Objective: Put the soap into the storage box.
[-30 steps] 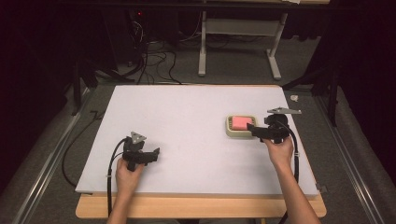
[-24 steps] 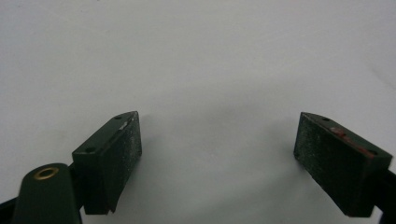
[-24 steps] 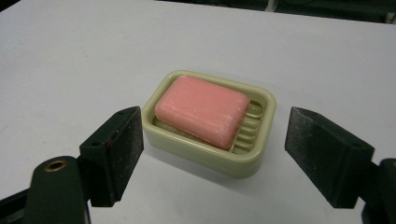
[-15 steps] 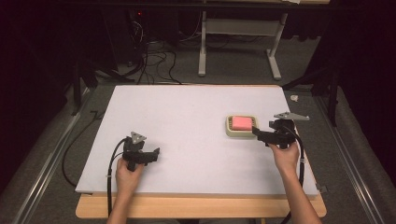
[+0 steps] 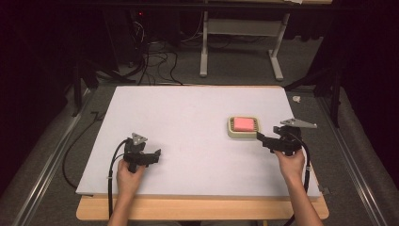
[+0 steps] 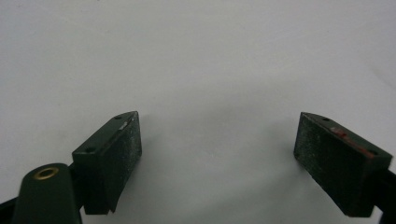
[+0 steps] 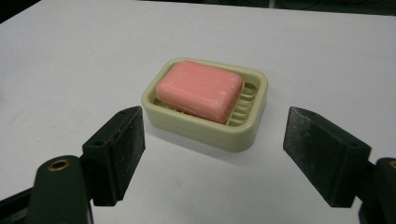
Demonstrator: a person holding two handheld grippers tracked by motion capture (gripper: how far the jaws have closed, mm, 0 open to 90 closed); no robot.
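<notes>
A plain white worktop [image 5: 188, 122] carries a pale green plastic soap dish [image 7: 205, 105] holding a pink rectangular soap bar [image 7: 200, 90], just ahead of the right gripper [image 7: 212, 154], jaws wide. The left gripper [image 6: 217, 158], also wide, rests apart. Closing off-centre could likely tip the dish.

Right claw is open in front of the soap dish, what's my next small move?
Probably withdraw the right claw a little more: the pink soap already lies in the soap dish, the jaws are wide apart and hold nothing.
</notes>
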